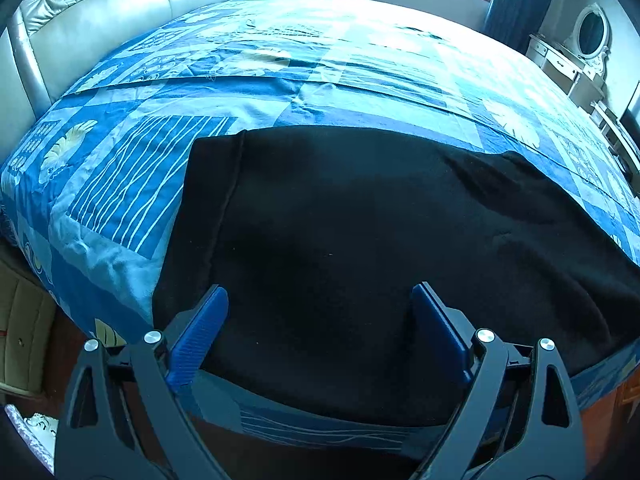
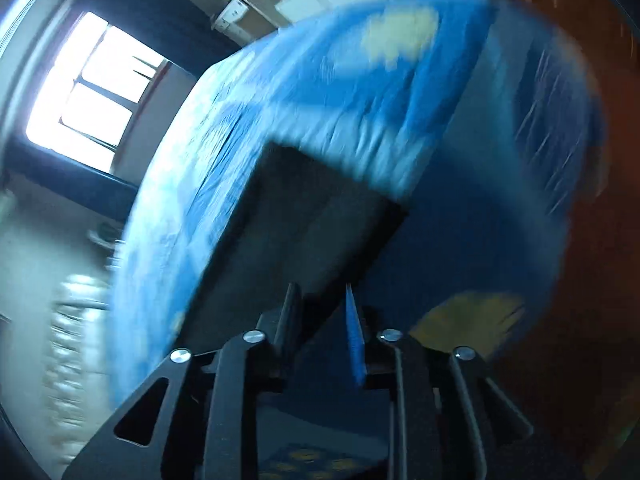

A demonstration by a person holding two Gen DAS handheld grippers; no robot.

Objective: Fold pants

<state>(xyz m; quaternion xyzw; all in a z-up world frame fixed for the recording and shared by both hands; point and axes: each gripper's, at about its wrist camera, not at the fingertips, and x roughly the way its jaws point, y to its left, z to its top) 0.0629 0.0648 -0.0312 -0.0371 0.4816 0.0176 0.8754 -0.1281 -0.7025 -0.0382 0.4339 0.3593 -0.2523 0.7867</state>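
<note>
Left tool (image 1: pixel 320 300) spread over black pants (image 1: pixel 360 240); right tool (image 2: pixel 322 304) slightly apart, nothing pinched.

You see a blue patterned bedspread (image 1: pixel 304 92) covering the bed, a padded headboard (image 1: pixel 120 4) left, a white dressing table (image 1: pixel 568 64) right.

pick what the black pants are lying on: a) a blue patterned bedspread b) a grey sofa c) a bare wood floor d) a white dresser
a, the pants lie spread flat over the blue patterned bedspread near the bed's close edge.
</note>
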